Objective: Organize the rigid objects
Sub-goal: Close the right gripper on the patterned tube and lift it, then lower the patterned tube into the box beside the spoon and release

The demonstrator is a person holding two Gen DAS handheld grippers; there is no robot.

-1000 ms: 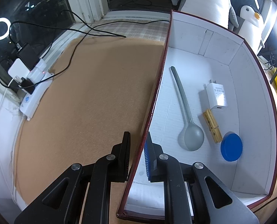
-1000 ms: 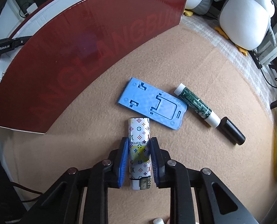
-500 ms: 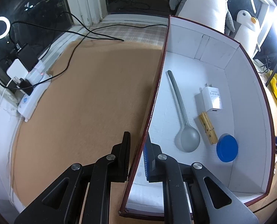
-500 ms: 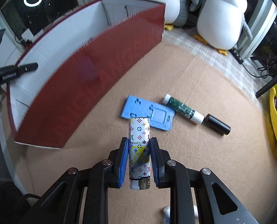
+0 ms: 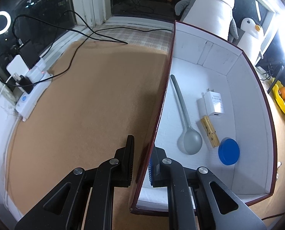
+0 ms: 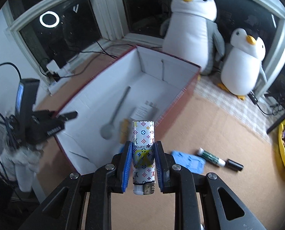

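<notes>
My right gripper [image 6: 143,151] is shut on a white patterned lighter [image 6: 143,143] and holds it in the air above the near end of the red box [image 6: 188,88]. My left gripper [image 5: 141,157] is shut on the box's left wall [image 5: 161,103]. Inside the box lie a grey spoon [image 5: 188,138], a white charger [image 5: 213,103], a wooden clothespin [image 5: 209,132] and a blue lid [image 5: 228,151]. A blue phone stand [image 6: 188,163] and a green glue stick [image 6: 211,157] with its black cap [image 6: 234,165] lie on the mat right of the box.
Two plush penguins [image 6: 190,25] stand behind the box. A power strip [image 5: 33,94] with cables lies at the left by the window. A yellow bowl [image 6: 284,149] with fruit sits at the far right. The brown mat [image 5: 84,105] stretches left of the box.
My right gripper has lifted the lighter off the mat and carried it left and up, over the box. My left gripper still clamps the box wall.
</notes>
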